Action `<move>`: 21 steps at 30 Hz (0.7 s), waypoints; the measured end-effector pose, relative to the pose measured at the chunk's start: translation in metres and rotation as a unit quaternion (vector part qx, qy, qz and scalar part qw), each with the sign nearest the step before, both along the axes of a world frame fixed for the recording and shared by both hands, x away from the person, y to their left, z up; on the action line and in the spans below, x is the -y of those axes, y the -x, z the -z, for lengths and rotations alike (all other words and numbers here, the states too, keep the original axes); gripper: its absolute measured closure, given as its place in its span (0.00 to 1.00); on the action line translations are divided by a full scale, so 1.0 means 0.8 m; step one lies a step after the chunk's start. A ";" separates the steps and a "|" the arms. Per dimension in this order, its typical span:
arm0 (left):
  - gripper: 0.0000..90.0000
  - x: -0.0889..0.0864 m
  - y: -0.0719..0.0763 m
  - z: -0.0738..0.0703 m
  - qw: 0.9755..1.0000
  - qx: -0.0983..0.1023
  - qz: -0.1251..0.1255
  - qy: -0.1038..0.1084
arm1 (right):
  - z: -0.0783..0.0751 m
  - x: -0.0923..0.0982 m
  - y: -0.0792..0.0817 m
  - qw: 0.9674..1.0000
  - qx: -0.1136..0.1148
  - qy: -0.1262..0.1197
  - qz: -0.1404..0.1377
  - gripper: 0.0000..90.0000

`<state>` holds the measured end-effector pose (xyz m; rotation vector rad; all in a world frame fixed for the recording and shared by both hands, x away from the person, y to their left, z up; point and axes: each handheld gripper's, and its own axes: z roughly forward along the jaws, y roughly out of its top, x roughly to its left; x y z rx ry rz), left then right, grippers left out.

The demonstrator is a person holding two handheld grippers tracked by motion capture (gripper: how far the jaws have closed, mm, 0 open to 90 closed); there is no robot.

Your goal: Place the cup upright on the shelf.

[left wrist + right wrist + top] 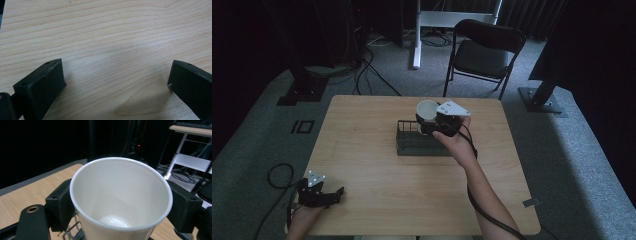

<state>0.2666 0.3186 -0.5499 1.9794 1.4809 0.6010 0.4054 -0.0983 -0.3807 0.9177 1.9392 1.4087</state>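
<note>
A white paper cup [426,110] is held above the far end of a black wire rack [412,145] in the middle of the table. My right gripper [432,122] is shut on the cup. In the right gripper view the cup [121,202] is upright and empty, pressed between both black jaws, with rack wires [72,230] just below. My left gripper [334,196] rests at the table's near left corner. Its jaws stand wide apart over bare wood in the left gripper view, so the left gripper [116,77] is open and holds nothing.
The wooden table [362,165] stands on grey carpet. A black folding chair [484,52] sits beyond the far edge. Cables [362,70] and dark stand bases [542,97] lie on the floor at the back.
</note>
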 end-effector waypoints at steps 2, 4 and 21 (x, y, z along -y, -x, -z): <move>0.01 0.000 0.000 0.000 1.000 0.001 -0.001 0.001 | 0.001 -0.001 -0.005 1.000 -0.009 0.004 0.007 0.22; 0.01 0.000 0.000 0.000 1.000 0.000 0.000 0.001 | 0.004 -0.003 -0.010 1.000 -0.015 0.006 0.014 0.22; 0.01 0.000 0.000 0.000 1.000 -0.001 0.000 0.000 | 0.056 -0.020 -0.037 0.997 -0.066 0.000 0.044 0.22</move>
